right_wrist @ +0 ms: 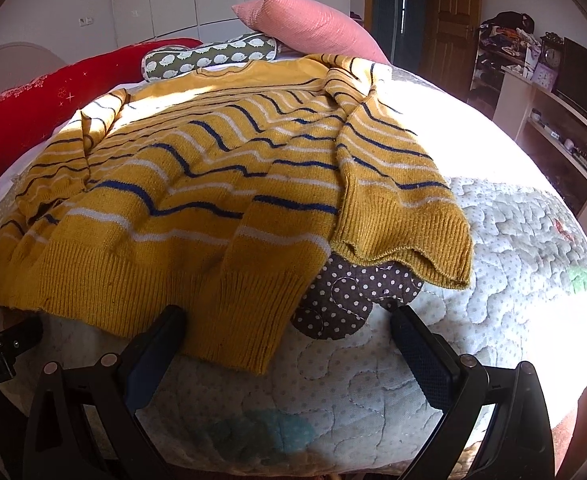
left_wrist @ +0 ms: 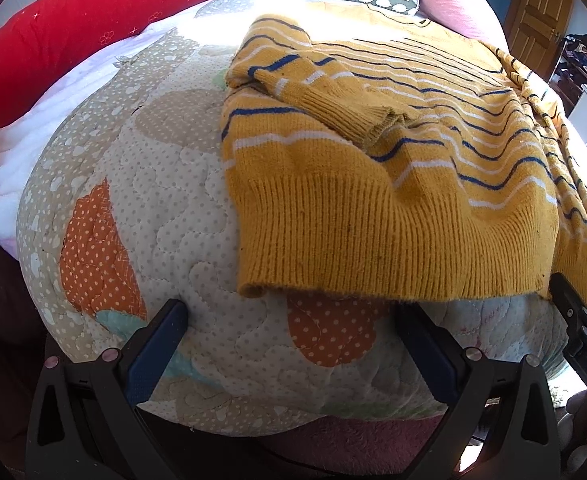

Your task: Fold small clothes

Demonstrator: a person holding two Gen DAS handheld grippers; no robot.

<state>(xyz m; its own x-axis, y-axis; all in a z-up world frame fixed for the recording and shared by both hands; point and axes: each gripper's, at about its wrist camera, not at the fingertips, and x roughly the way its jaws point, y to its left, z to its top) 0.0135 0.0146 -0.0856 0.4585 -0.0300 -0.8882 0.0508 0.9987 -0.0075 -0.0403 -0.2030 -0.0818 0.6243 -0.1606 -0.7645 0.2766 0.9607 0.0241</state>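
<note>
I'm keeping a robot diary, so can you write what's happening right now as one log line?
stage: before fold | sweater: spread on quilt, sleeves folded in | left gripper: open, at hem | right gripper: open, at hem

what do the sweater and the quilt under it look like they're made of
Sweater: looks like a soft matte knit, wool or acrylic, I can't tell which. Ribbed hem and cuffs, visible stitch rows, slight fuzz and pilling.
Quilt: seems to be padded cotton-like fabric, matte, with wavy stitched lines puffing the surface and printed dotted patches.
</note>
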